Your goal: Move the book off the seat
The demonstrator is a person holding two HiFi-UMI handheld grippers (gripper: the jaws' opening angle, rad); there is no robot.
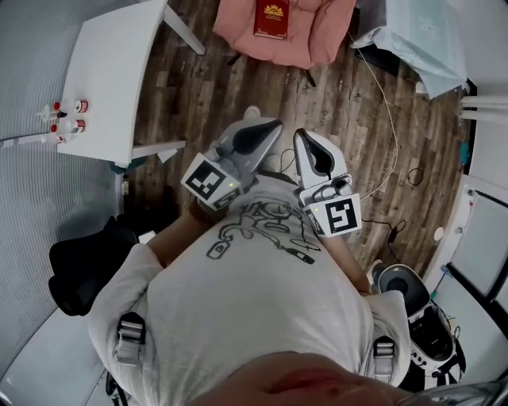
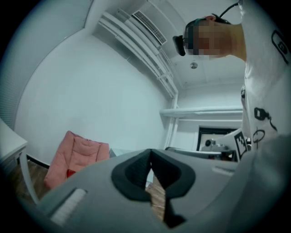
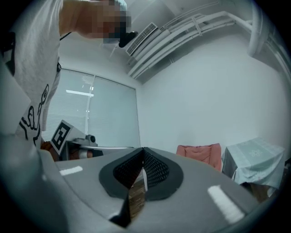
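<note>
Red hardcover book lies flat on the pink cushioned seat, well ahead. Left gripper and right gripper are closed, empty. It looks stiff and fairly light; I'd pinch an overhanging edge.

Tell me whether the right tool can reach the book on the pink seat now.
Probably not yet: the right tool, shut, sits well short of the book; only wooden floor lies between.
</note>
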